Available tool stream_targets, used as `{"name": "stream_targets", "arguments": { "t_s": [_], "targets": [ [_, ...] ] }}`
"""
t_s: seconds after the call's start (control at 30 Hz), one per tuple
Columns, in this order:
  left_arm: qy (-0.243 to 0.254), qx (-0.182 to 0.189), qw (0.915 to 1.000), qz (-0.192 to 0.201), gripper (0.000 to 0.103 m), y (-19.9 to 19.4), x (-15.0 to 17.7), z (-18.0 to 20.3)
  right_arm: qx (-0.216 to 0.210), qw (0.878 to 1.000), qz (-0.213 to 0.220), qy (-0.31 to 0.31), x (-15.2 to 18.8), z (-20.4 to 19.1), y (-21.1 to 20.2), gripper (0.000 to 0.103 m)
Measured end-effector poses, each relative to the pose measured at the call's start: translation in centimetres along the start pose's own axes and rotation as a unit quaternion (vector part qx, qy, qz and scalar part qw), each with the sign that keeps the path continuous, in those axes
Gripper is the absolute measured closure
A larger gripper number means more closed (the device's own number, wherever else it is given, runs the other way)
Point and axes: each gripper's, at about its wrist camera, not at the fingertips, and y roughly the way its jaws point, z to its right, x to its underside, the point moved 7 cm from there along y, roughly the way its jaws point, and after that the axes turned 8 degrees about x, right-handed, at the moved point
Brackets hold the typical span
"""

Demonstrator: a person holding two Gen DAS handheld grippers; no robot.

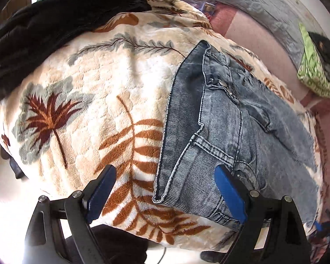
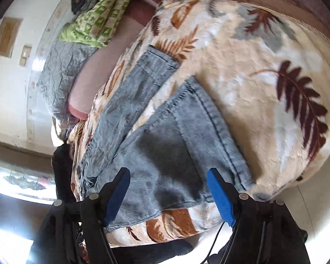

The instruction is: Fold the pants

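Nearest the lens in the left wrist view we see the left gripper (image 1: 165, 176), black arms with blue pads (image 1: 230, 194), jaws spread wide and holding nothing; one pad hangs over the plush blanket (image 1: 94, 83), the other over the waistband end of the jeans (image 1: 220, 114). In the right wrist view the right gripper (image 2: 168, 190) also stands broadly apart, its blue pads (image 2: 220, 195) either side of a denim leg end, not pressing on it so far as we can tell; the picture is blurred. The jeans (image 2: 165, 136) lie spread on the blanket (image 2: 242, 55), the two legs parting toward their hems: grey-blue washed denim, ribbed weave, pale double stitching, metal buttons at the fly. The blanket is thick cream fleece, quilted in feel, printed with rust, maroon and grey fern leaves. A black garment (image 1: 55, 28) lies at its far edge, a green patterned cloth (image 2: 99, 15) and grey crumpled fabric (image 2: 61, 70) beyond.
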Motion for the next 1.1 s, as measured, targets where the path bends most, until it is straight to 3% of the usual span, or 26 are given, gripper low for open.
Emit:
{"name": "stream_targets", "arguments": {
  "t_s": [0.1, 0.2, 0.27, 0.33, 0.4, 0.47, 0.5, 0.53, 0.73, 1.1],
  "targets": [
    [-0.019, 0.02, 0.9996, 0.003, 0.013, 0.0, -0.1, 0.1, -0.007, 1.0, -0.003, 0.03, 0.5, 1.4, 0.1, 0.028],
    [0.0, 0.026, 0.9997, 0.0, 0.025, 0.3, -0.2, 1.1, -0.003, 0.999, -0.002, 0.044, 0.6, 2.4, 0.1, 0.028],
    [0.011, 0.027, 0.9995, 0.009, 0.026, 0.1, -0.4, 1.6, -0.009, 0.998, -0.005, 0.056, 0.7, 2.7, 0.1, 0.028],
    [0.032, 0.016, 0.9992, 0.02, 0.026, -0.3, -0.6, 1.9, -0.007, 0.998, -0.004, 0.058, 0.8, 2.9, -0.1, 0.028],
    [0.052, -0.006, 0.9986, 0.003, 0.026, 0.6, -0.4, 2.0, -0.008, 0.998, -0.005, 0.061, 1.0, 3.2, -0.1, 0.028],
    [0.054, -0.019, 0.9979, -0.031, 0.043, 1.7, 0.3, 1.4, -0.008, 0.998, -0.009, 0.066, 1.2, 3.6, 0.1, 0.028],
    [0.06, -0.033, 0.9971, -0.032, 0.057, 1.8, 0.4, 1.3, -0.009, 0.997, -0.011, 0.071, 1.2, 3.7, 0.2, 0.028],
    [0.067, -0.04, 0.9966, -0.026, 0.064, 1.6, 0.4, 1.3, -0.009, 0.997, -0.009, 0.071, 1.2, 3.8, 0.2, 0.028],
    [0.08, -0.05, 0.995, -0.034, 0.08, 1.5, 0.4, 1.3, -0.005, 0.997, -0.014, 0.079, 0.8, 4.1, 1.0, 0.028],
    [0.08, -0.046, 0.9949, -0.041, 0.083, 1.5, 0.2, 1.1, 0.011, 0.993, -0.015, 0.114, 0.4, 4.8, 1.5, 0.028]
  ]
}}
